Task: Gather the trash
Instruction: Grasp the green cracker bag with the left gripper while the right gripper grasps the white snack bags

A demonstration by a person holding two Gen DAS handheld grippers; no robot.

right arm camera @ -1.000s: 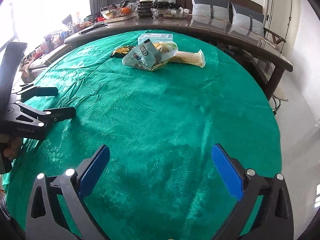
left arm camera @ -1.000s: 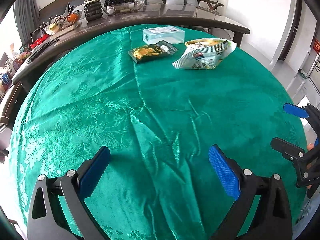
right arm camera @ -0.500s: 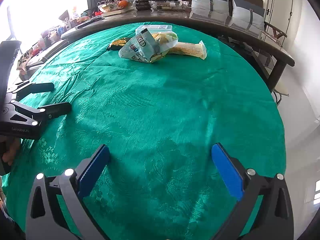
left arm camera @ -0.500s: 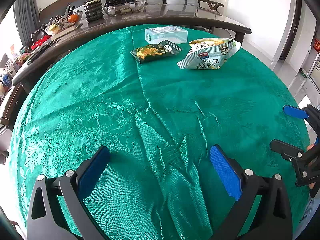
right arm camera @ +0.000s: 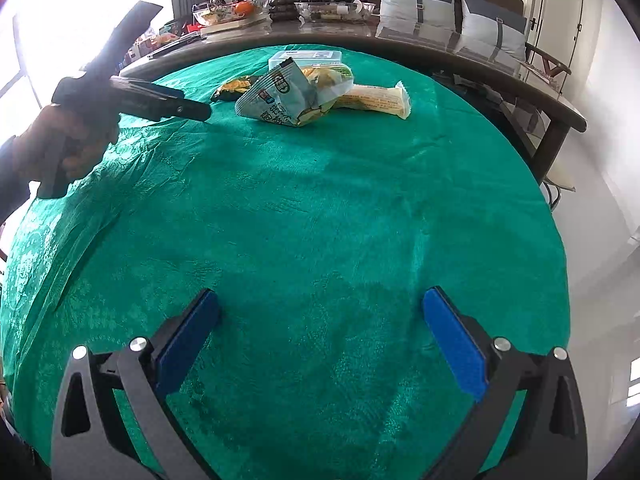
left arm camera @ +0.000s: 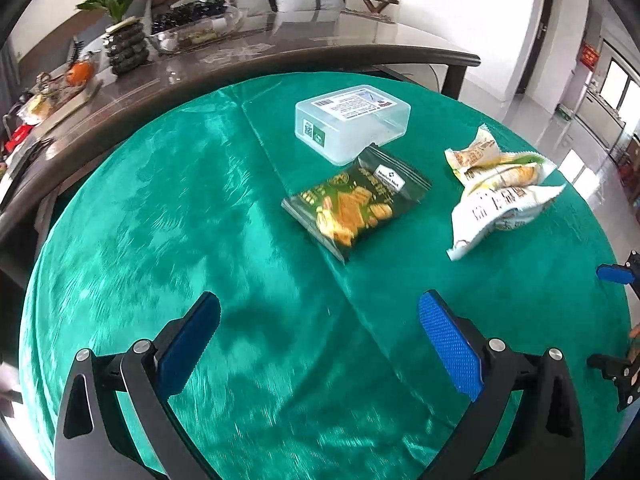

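A dark green snack packet (left arm camera: pixel 356 204) lies on the green tablecloth (left arm camera: pixel 180 208), touching a clear plastic box (left arm camera: pixel 352 120) behind it. A white crumpled snack bag (left arm camera: pixel 500 204) and a yellow wrapper (left arm camera: pixel 484 152) lie to its right. My left gripper (left arm camera: pixel 320 320) is open and empty, above the cloth just short of the green packet. My right gripper (right arm camera: pixel 320 320) is open and empty, over the near part of the table. In the right wrist view the white bag (right arm camera: pixel 292 96), a long pale wrapper (right arm camera: pixel 376 100) and the box (right arm camera: pixel 308 56) lie far ahead.
A long dark wooden table (left arm camera: pixel 280 56) curves behind the round table, carrying a potted plant (left arm camera: pixel 120 36), a glass fruit tray (left arm camera: pixel 192 28) and clutter. The left gripper's body (right arm camera: pixel 132 96) shows at the left of the right wrist view. Floor drops away at the right.
My left gripper has moved forward across the table toward the green packet, which now looks much closer. My right gripper has moved forward only slightly. Both stay open.
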